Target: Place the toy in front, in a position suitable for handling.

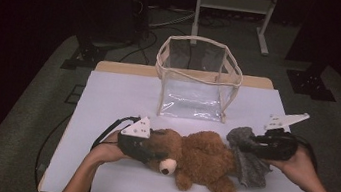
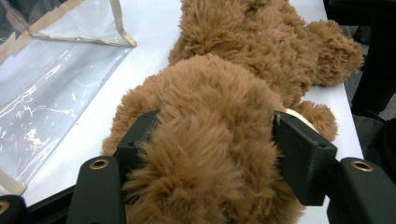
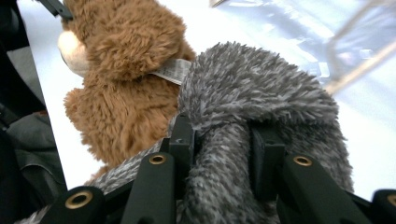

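High view: brown teddy bear (image 1: 197, 159) on its side across the near half of the white table (image 1: 118, 93), head twd left, feet twd the near-right corner. Left gripper (image 1: 151, 150) at the bear's head, jaws clamped on it. Right gripper (image 1: 252, 144) at the bear's back end, pinching a grey furry cloth (image 1: 249, 163) that drapes over the rump and hangs twd the near edge. Clear bag w/ beige trim (image 1: 196, 79) upright behind the bear, mouth open upward, a strip of bare table between bag and bear. Bare surface left of the bag and along the far-right side; bear's foot close to the near edge.

Left gripper view: both black jaws pressed into the bear's head (image 2: 205, 135), fur bulging between and over them. Bag (image 2: 51, 84) to the left, apart from the bear, bare white strip between. Table edge just past the bear's paw at right.

Right gripper view: jaws narrow, closed on a fold of the grey cloth (image 3: 252, 93), which bunches above them. Bear's leg (image 3: 126, 74) just beside, touching the cloth; sewn tag (image 3: 170, 71) peeking between. Table edge close at left; bag blurred at top right.
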The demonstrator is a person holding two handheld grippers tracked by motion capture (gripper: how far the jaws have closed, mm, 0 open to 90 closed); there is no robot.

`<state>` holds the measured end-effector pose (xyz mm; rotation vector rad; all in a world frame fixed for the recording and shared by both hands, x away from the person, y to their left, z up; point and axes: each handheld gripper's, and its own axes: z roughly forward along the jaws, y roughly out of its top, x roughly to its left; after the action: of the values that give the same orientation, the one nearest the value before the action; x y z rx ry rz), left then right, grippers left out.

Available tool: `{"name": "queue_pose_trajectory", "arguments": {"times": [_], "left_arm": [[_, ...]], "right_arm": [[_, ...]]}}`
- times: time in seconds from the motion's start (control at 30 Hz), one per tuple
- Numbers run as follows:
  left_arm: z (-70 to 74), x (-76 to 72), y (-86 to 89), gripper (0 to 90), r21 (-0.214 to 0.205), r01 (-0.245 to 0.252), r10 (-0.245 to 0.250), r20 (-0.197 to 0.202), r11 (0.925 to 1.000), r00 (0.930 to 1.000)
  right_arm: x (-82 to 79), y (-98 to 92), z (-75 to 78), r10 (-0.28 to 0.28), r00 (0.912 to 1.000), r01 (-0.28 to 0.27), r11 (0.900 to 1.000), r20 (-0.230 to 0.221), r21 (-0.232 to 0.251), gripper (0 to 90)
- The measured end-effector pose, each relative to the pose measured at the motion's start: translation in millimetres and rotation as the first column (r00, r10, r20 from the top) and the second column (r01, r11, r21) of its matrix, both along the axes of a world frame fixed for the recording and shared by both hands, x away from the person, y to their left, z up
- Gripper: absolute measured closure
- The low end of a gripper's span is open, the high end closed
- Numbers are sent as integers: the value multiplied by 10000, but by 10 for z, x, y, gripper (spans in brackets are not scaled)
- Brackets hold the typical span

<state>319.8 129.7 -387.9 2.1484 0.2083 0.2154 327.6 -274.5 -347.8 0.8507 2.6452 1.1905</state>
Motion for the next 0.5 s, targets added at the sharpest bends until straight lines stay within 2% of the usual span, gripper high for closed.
{"name": "queue_pose_trajectory", "arguments": {"times": [0.03, 0.17, 0.43, 0.5], "left_arm": [[2, -3, 0, 365, 35, 49, -49, 12, 10000, 10000], [-2, -18, -2, 364, 69, 158, -159, 58, 9999, 9999], [-2, -31, 3, 364, 175, 221, -224, 123, 9996, 9997], [3, -36, -3, 363, 241, 246, -249, 153, 9994, 9996]], "right_arm": [[38, 110, -56, 190, 9998, -190, 9998, -83, 60, 662], [100, 314, -79, 605, 9981, -600, 9974, -116, 388, 664], [138, 705, 62, 1423, 9896, -1428, 9894, 208, 244, 665], [141, 760, 97, 1620, 9866, -1628, 9853, 198, 514, 665]]}}
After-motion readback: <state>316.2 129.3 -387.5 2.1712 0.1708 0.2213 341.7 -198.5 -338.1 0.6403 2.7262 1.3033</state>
